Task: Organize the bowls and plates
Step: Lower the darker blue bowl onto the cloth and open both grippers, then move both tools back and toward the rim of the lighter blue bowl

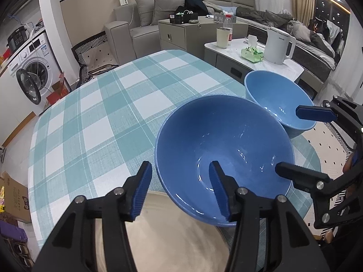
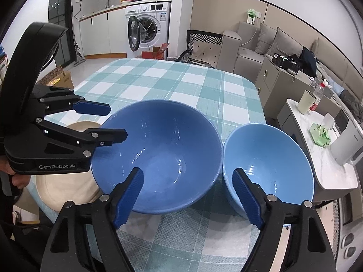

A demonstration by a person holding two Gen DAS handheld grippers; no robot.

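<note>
Now both claws are standing open and holding nothing: the left gripper (image 1: 182,191) is straddling the near rim of the dark blue bowl (image 1: 224,149), probably for a rim grip, and the right gripper (image 2: 188,196) is hovering between this bowl and the light blue bowl (image 2: 268,170). Both bowls are sitting side by side on the checked tablecloth (image 2: 172,79), with a beige plate (image 2: 65,190) just beside the dark one, likely waiting for stacking.
</note>
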